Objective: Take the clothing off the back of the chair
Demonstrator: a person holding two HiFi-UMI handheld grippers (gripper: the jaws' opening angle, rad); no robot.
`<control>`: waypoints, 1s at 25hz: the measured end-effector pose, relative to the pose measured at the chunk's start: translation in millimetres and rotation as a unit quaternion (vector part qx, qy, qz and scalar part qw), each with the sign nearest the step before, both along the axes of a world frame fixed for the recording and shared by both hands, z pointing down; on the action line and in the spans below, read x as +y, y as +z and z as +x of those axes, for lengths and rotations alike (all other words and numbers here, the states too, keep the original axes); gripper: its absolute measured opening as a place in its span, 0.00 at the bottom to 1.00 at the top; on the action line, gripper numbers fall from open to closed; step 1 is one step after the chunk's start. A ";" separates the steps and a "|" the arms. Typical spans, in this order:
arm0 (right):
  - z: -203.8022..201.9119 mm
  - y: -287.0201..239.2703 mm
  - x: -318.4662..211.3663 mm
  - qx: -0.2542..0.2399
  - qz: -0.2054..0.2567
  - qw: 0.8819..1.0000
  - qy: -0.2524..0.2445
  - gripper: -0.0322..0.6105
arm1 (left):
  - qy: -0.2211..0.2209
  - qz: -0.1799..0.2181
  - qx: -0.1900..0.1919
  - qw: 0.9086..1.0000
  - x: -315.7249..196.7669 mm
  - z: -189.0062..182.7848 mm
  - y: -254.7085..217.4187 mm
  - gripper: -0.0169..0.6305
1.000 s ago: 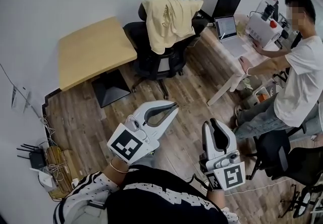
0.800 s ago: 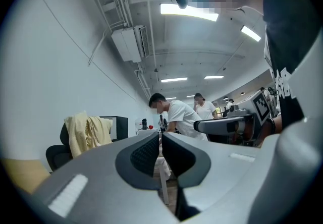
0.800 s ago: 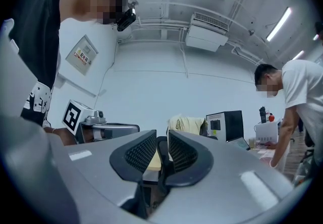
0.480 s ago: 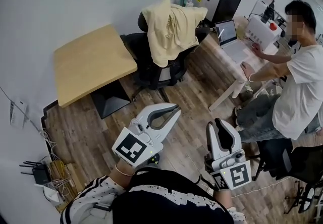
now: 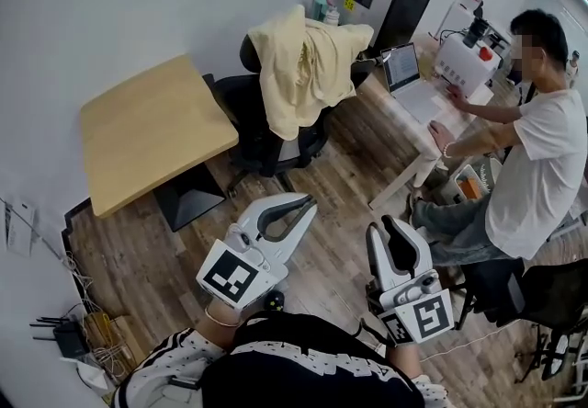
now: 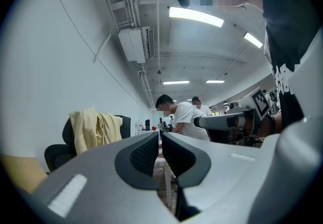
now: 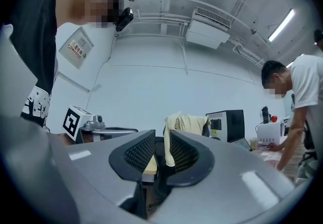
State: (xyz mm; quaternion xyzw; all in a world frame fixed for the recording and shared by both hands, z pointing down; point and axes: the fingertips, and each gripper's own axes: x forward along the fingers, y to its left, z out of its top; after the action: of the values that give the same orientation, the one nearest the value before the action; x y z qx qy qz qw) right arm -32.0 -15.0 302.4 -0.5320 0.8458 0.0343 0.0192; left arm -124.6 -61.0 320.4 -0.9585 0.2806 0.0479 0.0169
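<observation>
We count one yellow garment [image 5: 296, 66], draped over the back of a black chair [image 5: 241, 117] and hiding most of that back, well apart from our two claws. The left claw [image 5: 310, 205] is pressed together, empty; the right claw [image 5: 386, 227] has just been opening, with nothing in its narrow gap. One seated person [image 7: 307, 92] is cut off at the edge of view.
</observation>
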 end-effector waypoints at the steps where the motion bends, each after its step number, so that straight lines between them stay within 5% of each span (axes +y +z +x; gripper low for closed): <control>1: -1.6 0.1 -2.5 0.000 -0.001 1.000 0.001 0.21 | -0.001 -0.001 0.002 1.000 -3.2 -1.8 0.5 0.02; 14: 9.1 4.7 -14.8 -0.010 -0.011 1.000 0.012 0.23 | 0.006 -0.008 -0.002 1.000 -16.7 3.5 8.8 0.02; 21: 13.8 0.7 -43.1 -0.022 0.002 0.999 -0.033 0.23 | -0.050 -0.005 -0.022 0.998 -32.4 -5.4 6.2 0.03; 25: 16.8 -4.2 -66.4 -0.032 0.012 0.997 -0.067 0.23 | -0.093 0.042 -0.073 0.992 -46.7 -3.3 -0.9 0.03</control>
State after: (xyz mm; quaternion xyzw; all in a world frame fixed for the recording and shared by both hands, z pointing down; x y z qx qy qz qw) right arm -15.2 -81.3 298.3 -0.4745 0.8782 0.0260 0.0544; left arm -127.9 -107.7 319.4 -0.9276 0.3642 -0.0124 0.0816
